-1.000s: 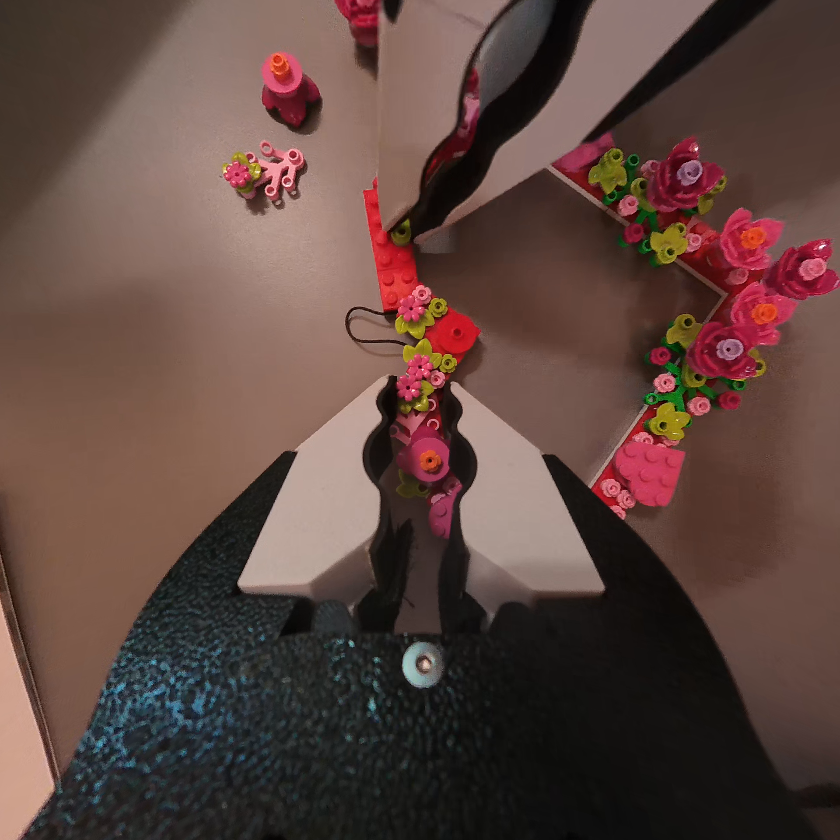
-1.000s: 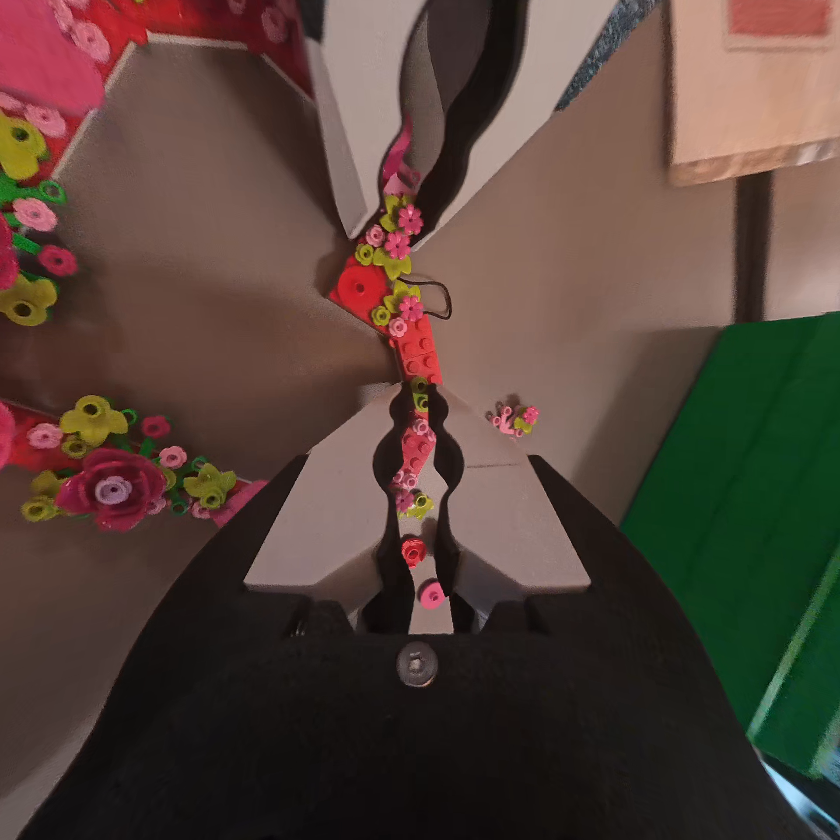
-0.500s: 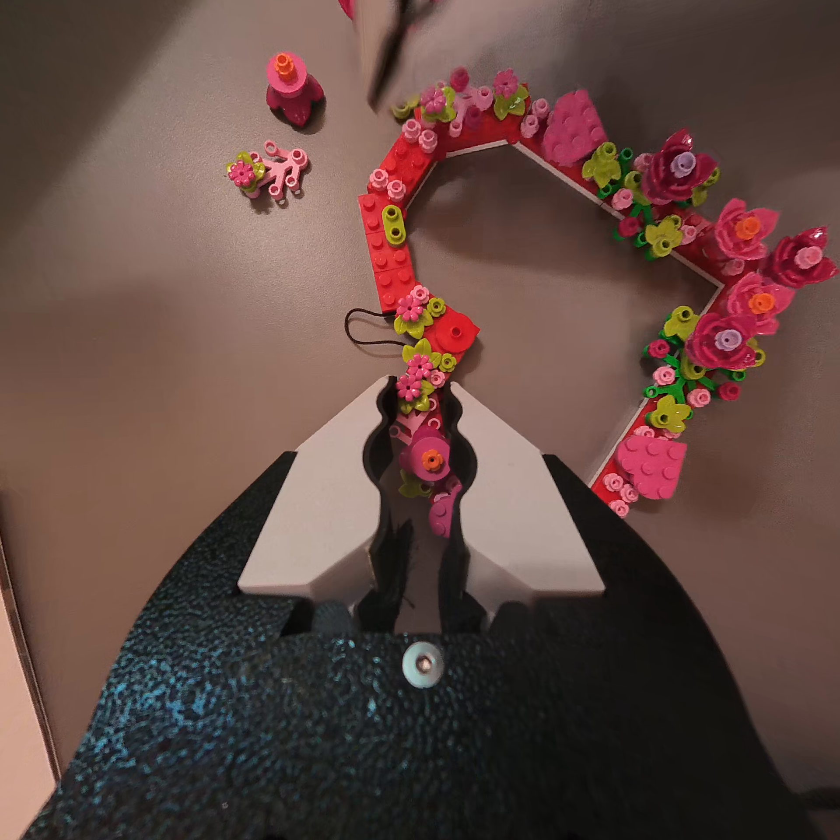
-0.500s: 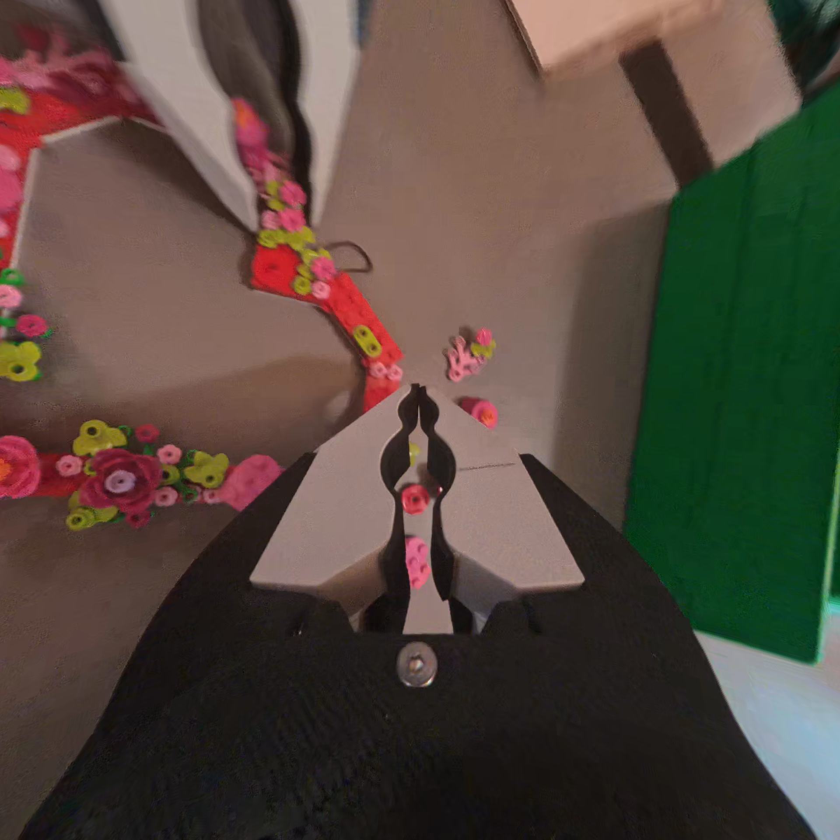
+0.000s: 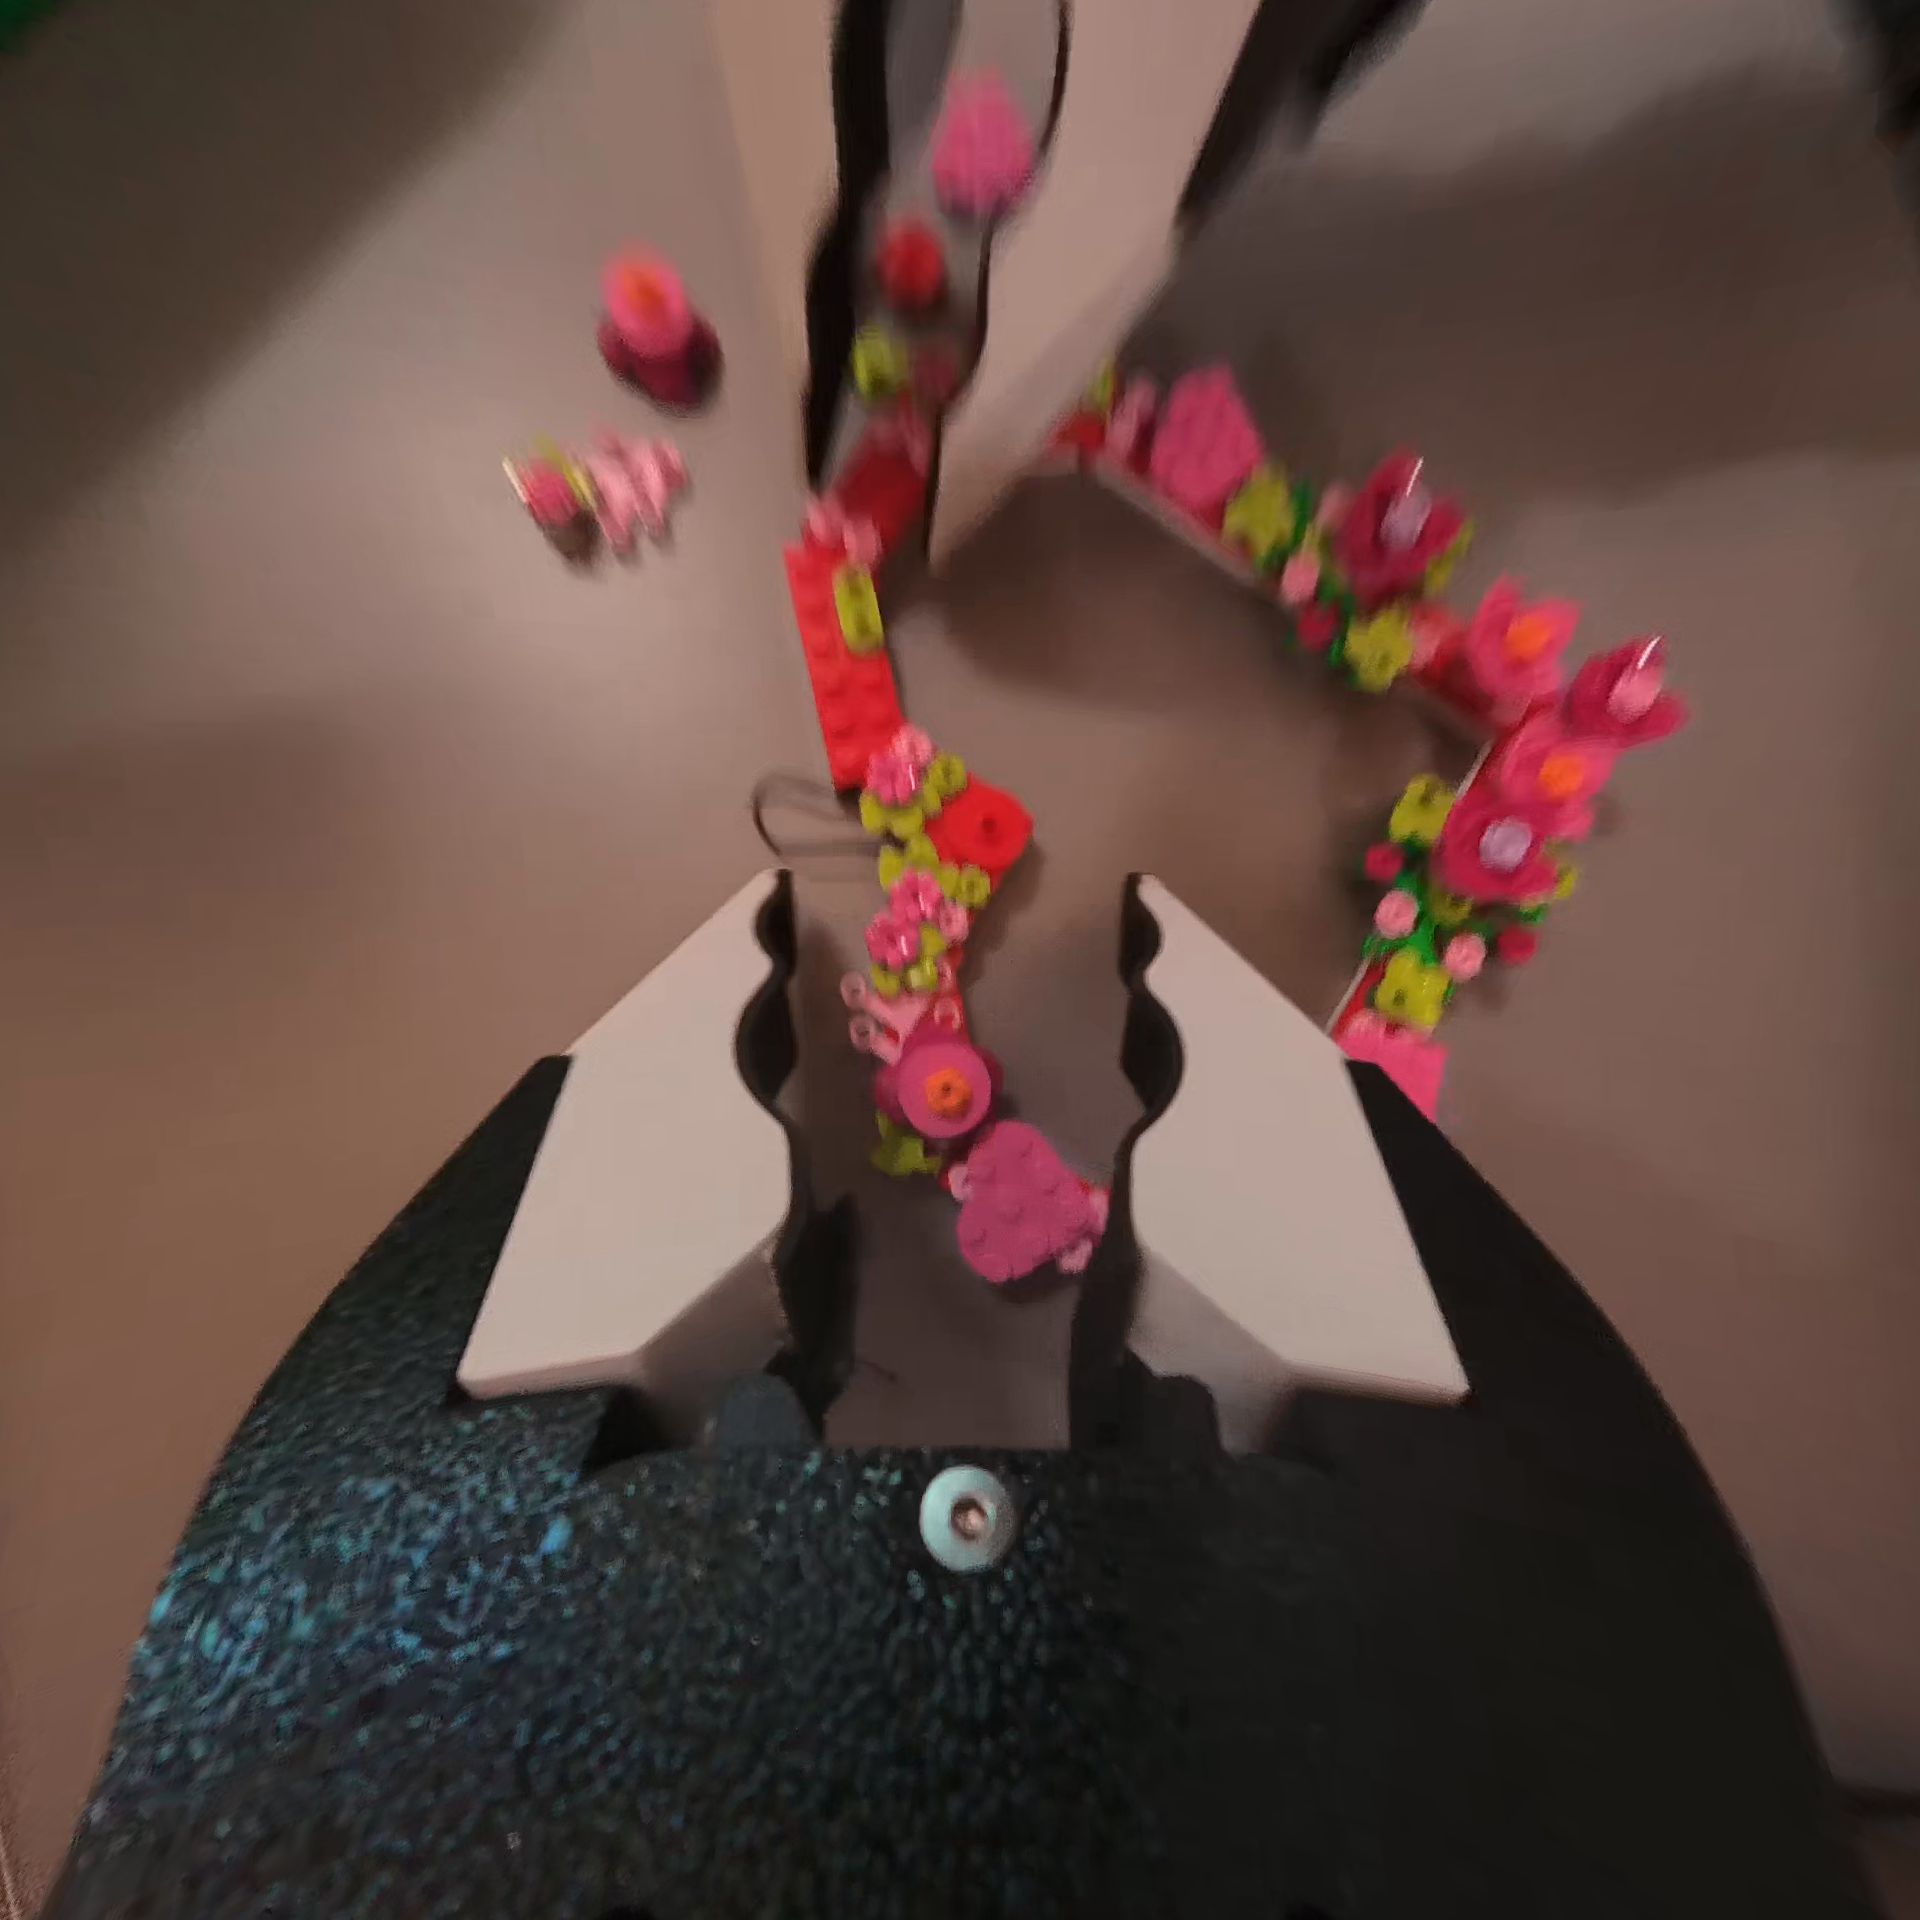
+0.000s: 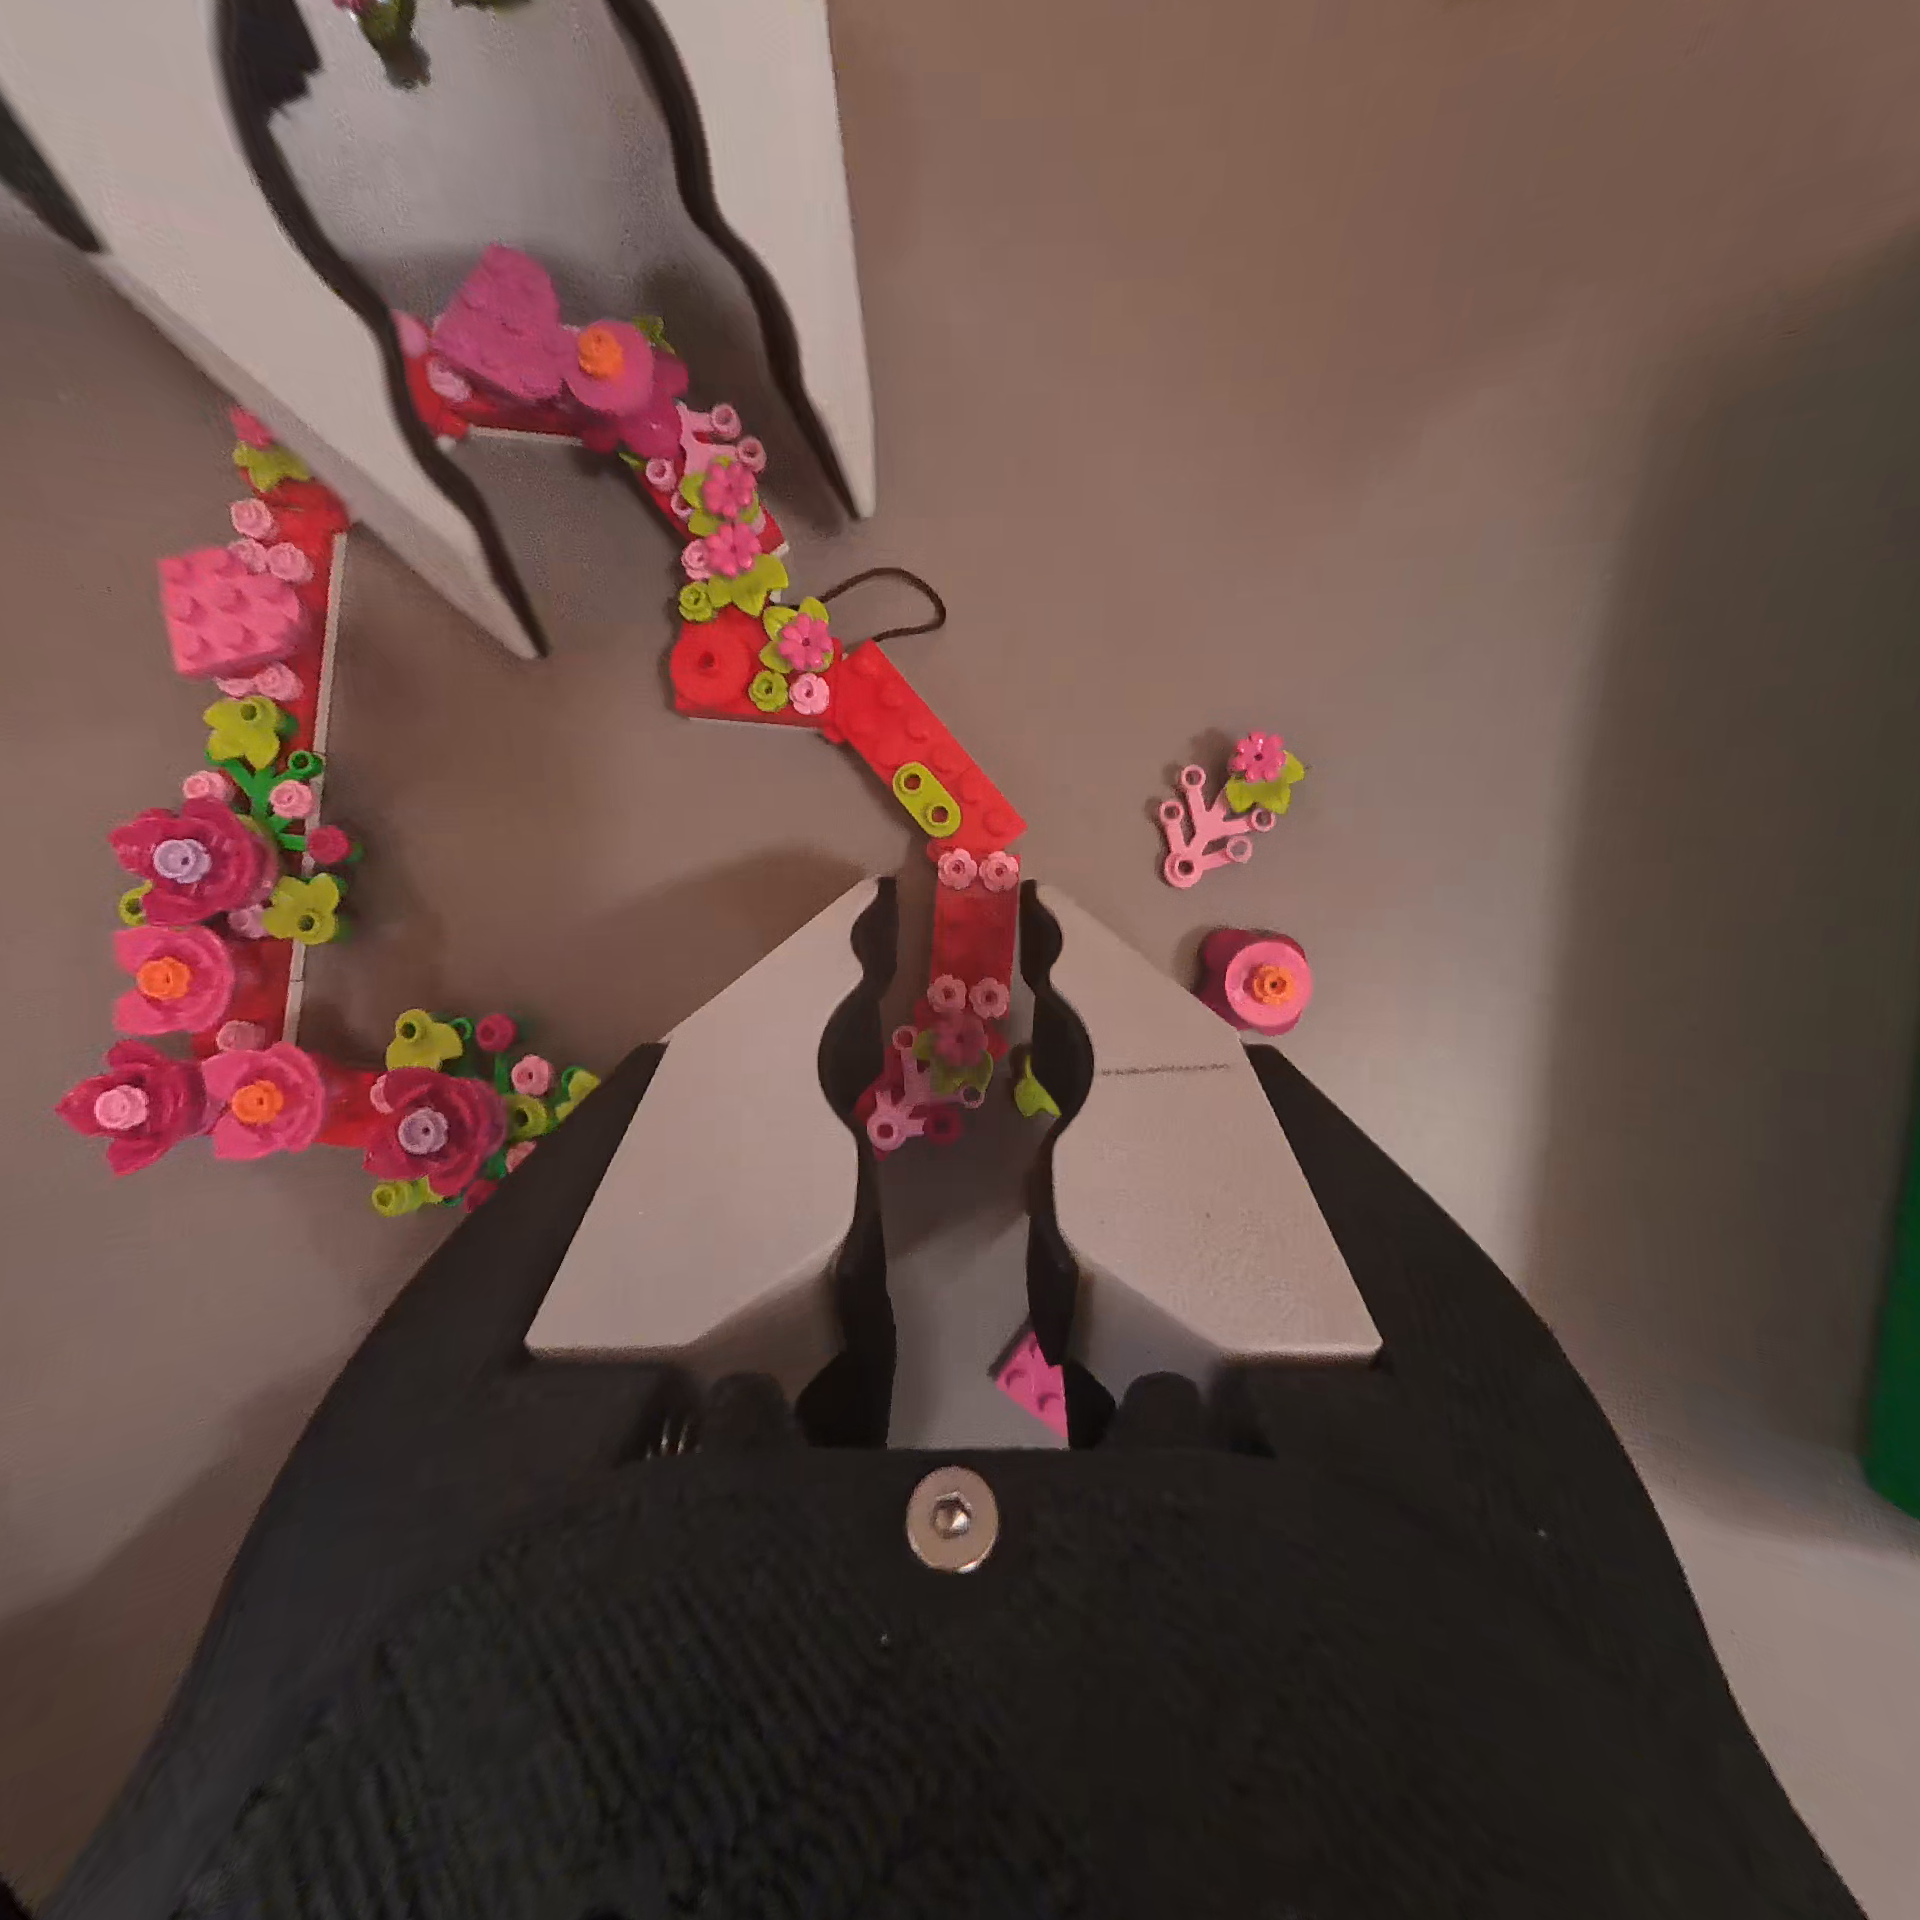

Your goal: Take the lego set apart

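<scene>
At twelve o'clock from the left gripper (image 5: 956, 935), spread wide, the red frame (image 6: 940, 774) should be clamped low by the right gripper (image 6: 951, 904), half-open astride it.

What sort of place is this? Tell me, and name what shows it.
Probably an indoor hobby or work table, though little beyond it shows. A plain grey tabletop holds a red toy-brick flower wreath and loose flower pieces; a green board sits at the edge.
</scene>
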`<action>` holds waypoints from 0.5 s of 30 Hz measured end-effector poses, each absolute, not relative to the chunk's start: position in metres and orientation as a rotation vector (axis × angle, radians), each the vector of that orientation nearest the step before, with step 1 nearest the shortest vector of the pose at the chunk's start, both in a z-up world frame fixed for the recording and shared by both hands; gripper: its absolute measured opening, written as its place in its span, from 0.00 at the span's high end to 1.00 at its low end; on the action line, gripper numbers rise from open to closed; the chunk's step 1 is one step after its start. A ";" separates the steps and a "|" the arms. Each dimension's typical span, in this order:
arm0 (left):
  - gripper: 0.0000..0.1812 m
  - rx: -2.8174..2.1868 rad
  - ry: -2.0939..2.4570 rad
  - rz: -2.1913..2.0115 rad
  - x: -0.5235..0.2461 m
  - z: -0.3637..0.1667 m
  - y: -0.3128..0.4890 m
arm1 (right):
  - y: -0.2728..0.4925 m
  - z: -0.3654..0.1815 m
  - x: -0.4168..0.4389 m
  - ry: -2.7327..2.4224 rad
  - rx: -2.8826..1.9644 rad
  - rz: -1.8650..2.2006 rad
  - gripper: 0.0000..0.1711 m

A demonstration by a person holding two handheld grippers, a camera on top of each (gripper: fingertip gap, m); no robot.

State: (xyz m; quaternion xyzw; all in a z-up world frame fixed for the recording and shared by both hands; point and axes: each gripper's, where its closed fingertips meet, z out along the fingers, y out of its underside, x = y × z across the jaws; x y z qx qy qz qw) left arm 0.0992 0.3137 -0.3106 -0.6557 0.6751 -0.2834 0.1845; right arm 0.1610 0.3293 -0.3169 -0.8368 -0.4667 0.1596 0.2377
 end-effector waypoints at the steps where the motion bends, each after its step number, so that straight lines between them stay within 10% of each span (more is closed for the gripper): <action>1: 0.64 -1.820 1.863 -0.793 0.105 -0.304 0.317 | 0.330 -0.318 0.159 -1.275 -2.292 0.445 0.87; 15: 0.92 -1.856 1.835 -0.595 0.143 -0.328 0.328 | 0.330 -0.321 0.150 -1.456 -2.152 0.208 0.92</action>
